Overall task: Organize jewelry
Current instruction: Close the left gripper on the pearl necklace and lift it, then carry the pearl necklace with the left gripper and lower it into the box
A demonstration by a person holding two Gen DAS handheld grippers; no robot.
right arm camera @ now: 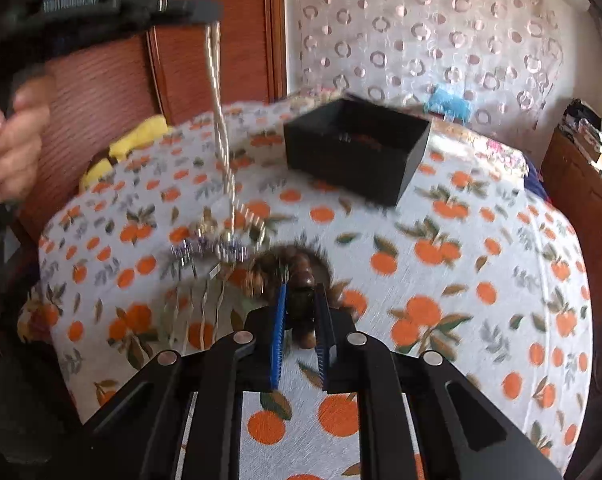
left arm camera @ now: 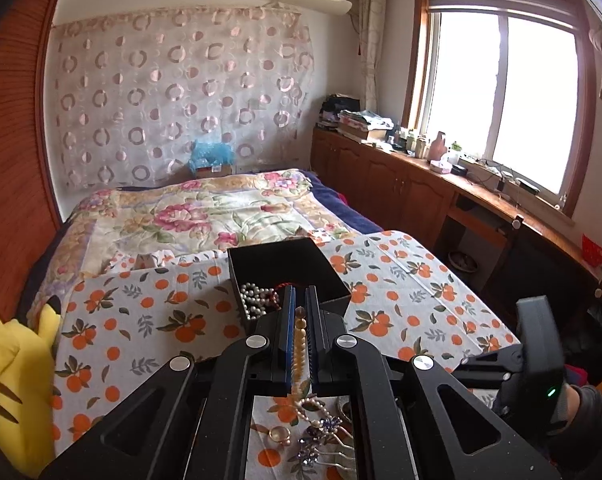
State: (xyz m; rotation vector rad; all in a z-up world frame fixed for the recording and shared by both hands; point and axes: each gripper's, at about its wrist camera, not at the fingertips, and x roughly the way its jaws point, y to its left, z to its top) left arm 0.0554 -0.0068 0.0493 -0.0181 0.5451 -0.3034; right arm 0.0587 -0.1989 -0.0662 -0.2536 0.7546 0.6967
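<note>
My left gripper (left arm camera: 299, 300) is shut on a cream pearl necklace (left arm camera: 299, 340); in the right wrist view the strand (right arm camera: 221, 128) hangs from it (right arm camera: 205, 10) down to the table. A black open box (left arm camera: 285, 272) holds white pearls (left arm camera: 255, 298) and red beads; it also shows in the right wrist view (right arm camera: 357, 152). My right gripper (right arm camera: 303, 292) is shut on a dark brown wooden bead bracelet (right arm camera: 301, 280) just above the tablecloth. Purple rhinestone hair combs (left arm camera: 321, 436) and a ring (left arm camera: 279, 435) lie below the left gripper.
The table wears a white cloth with orange fruit print (right arm camera: 441, 280). A yellow plush toy (left arm camera: 13, 380) sits at the table's left edge. A bed with a floral quilt (left arm camera: 205, 208) lies behind. A wooden counter (left arm camera: 441, 176) runs under the window.
</note>
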